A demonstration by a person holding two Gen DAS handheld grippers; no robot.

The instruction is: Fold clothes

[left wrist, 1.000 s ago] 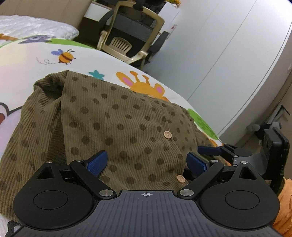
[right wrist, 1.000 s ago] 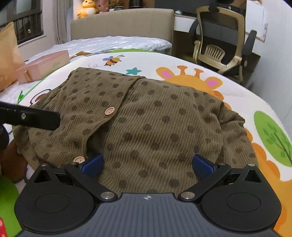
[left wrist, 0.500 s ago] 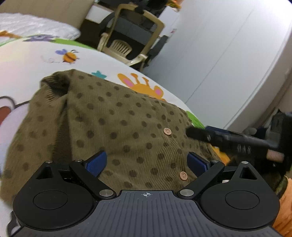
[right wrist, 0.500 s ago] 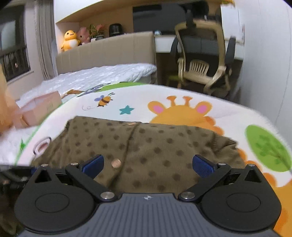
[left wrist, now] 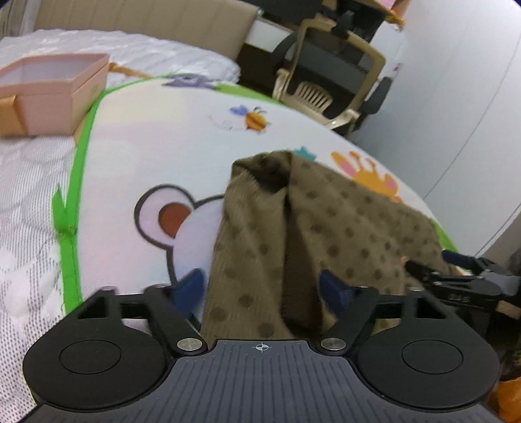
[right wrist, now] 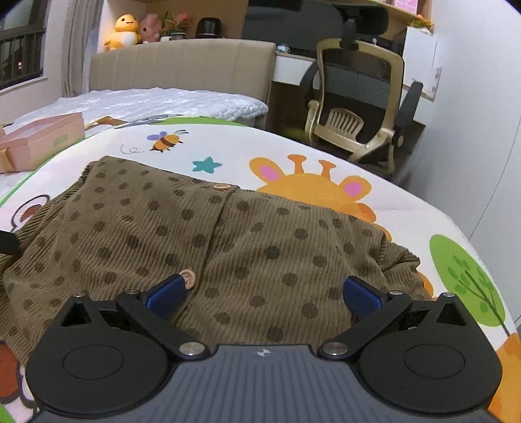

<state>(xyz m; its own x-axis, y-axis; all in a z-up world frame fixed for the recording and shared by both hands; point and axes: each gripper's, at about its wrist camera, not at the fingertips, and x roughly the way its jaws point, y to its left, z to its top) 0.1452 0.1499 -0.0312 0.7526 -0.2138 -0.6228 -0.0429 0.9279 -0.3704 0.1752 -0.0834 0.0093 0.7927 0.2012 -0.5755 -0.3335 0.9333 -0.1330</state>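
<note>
Both jaws were seen spread wide, nothing being pinched between either pair. A cartoon-printed play mat (right wrist: pixel 325 153) was spread over the bed, and on it an olive corduroy polka-dot cardigan (right wrist: pixel 228 240) was laid, its buttoned front turned up; its near hem was hidden behind the right gripper (right wrist: pixel 263 294). In the left wrist view the same cardigan (left wrist: pixel 342 227) was shown from its left side, where a fold of cloth rose as a ridge and passed between the blue pads of the left gripper (left wrist: pixel 263 286); whether the pads touched the cloth could not be told through the blur. The right gripper (left wrist: pixel 462 276) was caught at the right edge of that view, its tip at the garment's far side.

A pink gift box (left wrist: pixel 49 94) was set near the mat's green-bordered left edge, well apart from the cardigan; it appeared lidless, and no contents could be made out. Bare mat was left between the box and the garment, and beyond the far edge of the cardigan toward the white quilt (right wrist: pixel 162 101) and the beige headboard (right wrist: pixel 182 65).

An office chair (right wrist: pixel 361 110) was stood past the bed's far right corner. A yellow plush duck (right wrist: pixel 122 31) was perched on the ledge above the headboard. Two wooden buttons were visible on the placket, the nearer wooden button (right wrist: pixel 188 279) lying just beside the right gripper's left pad.
</note>
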